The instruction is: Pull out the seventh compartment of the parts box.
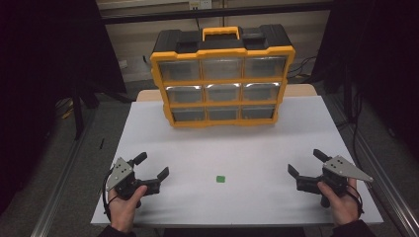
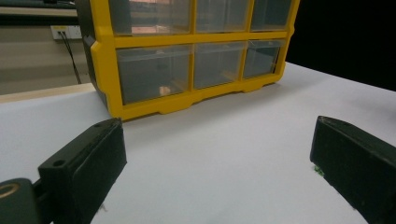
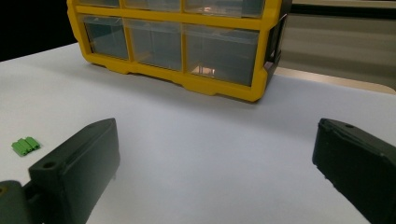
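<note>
Green block [image 1: 221, 179] lies at lower centre of the high view, between left gripper [image 1: 151, 170] and right gripper [image 1: 305, 164], slightly nearer the left; both wide open, empty

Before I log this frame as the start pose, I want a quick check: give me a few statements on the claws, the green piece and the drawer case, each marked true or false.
1. Both claws, the left claw and the right claw, are open and hold nothing. True.
2. The small green piece lies on the white table between the two claws. True.
3. The green piece sits inside a drawer of the yellow drawer case. False: it lies on the bare table, well in front of the case.
4. The drawer case lies flat on its back. False: it stands upright, handle on top.
5. The case front shows nine clear drawers in three rows. True.
</note>
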The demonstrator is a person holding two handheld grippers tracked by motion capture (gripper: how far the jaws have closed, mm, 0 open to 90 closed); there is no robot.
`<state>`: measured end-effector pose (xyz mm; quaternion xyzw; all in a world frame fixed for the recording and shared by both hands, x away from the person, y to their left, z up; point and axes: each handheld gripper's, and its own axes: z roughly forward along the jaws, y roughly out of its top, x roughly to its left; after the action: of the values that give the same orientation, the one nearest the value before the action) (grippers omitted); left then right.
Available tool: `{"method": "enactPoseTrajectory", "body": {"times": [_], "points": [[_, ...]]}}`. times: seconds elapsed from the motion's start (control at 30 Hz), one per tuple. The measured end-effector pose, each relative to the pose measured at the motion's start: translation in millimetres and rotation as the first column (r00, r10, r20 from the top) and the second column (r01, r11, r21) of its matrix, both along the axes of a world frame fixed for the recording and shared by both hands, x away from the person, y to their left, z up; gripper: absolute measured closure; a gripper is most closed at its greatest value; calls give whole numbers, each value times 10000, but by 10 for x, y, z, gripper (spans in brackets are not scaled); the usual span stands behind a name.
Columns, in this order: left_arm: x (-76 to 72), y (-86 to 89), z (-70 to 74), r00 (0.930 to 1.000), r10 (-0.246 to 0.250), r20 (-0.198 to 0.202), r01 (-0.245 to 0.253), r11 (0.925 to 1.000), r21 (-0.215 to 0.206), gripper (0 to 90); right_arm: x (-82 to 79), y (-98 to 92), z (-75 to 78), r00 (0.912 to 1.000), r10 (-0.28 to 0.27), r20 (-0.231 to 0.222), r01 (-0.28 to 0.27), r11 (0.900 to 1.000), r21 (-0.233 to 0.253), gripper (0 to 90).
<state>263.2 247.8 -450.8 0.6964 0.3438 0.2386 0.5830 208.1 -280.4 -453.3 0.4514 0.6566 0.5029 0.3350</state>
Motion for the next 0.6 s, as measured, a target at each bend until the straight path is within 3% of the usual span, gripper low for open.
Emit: {"method": "enactPoseTrajectory", "body": {"times": [0.6], "points": [[102,-100,-3,10000,4,-95,0,9988,491,34,22,34,-11,9985,546,-55,-546,9985,10,4]]}}
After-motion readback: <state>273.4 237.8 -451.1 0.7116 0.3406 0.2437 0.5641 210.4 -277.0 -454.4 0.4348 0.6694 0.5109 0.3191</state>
